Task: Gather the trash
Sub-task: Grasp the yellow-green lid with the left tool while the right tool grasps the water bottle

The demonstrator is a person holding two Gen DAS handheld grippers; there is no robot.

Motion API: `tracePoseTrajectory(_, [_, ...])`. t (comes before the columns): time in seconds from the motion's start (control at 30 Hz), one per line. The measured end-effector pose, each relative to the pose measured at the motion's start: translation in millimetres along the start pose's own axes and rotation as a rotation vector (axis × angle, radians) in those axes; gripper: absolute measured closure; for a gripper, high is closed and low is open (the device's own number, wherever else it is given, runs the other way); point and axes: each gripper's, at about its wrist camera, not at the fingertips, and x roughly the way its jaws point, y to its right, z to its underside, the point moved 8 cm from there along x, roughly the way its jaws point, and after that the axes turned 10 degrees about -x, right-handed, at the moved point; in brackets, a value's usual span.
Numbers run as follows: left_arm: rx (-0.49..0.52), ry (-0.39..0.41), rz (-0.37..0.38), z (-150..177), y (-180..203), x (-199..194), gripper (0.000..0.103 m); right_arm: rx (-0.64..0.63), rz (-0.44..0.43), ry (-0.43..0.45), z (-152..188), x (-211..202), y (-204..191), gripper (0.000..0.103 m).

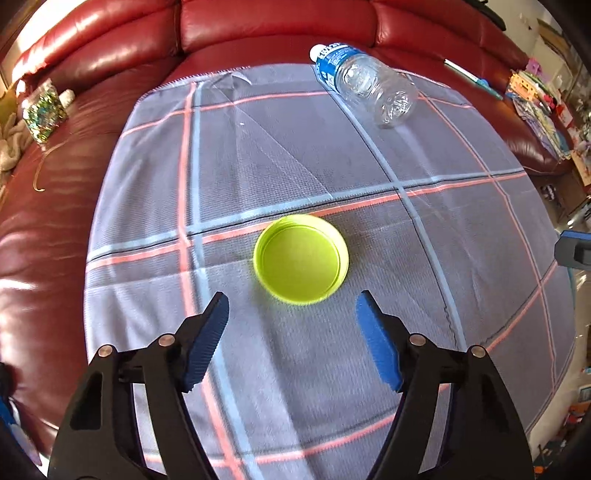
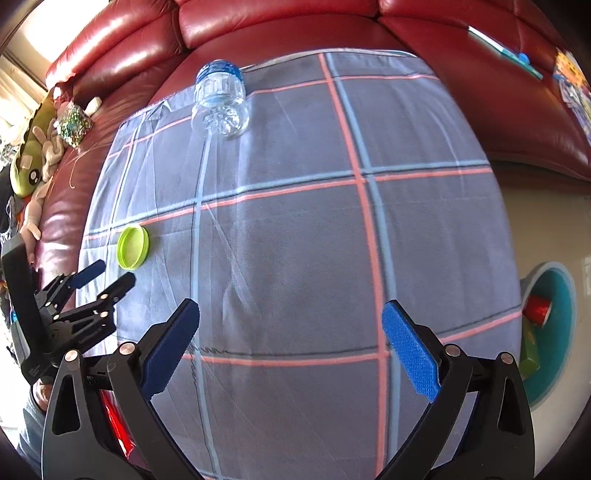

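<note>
A lime-green plastic lid (image 1: 301, 259) lies open side up on a grey plaid cloth (image 1: 295, 155). My left gripper (image 1: 291, 301) is open just short of the lid, empty. An empty clear water bottle (image 1: 364, 83) with a blue label lies on its side at the cloth's far end. In the right wrist view the lid (image 2: 133, 246) is at the left with the left gripper (image 2: 112, 273) beside it, and the bottle (image 2: 221, 101) is far ahead. My right gripper (image 2: 291, 314) is open and empty over the cloth's middle.
The cloth covers a red leather sofa (image 1: 258, 26). A teal bin (image 2: 550, 332) with a red can and green item stands on the floor to the right. A glitter jar (image 1: 43, 110), soft toys (image 2: 31, 166) and papers (image 1: 535, 99) lie on the sofa's sides.
</note>
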Motion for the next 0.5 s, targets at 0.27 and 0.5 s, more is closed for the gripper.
tracePoseTrajectory(0.27, [0.016, 0.024, 0.025, -14.9, 4.5, 11.6, 0.041, -0.022, -0.001, -0.007, -15.1, 12.6, -9.4, 0.004])
tracePoseTrajectory(0.5, [0.032, 0.087, 0.034, -14.7, 5.2, 8.5, 0.051, -0.04, 0.011, -0.018, -28.9, 26.2, -13.4, 0.004])
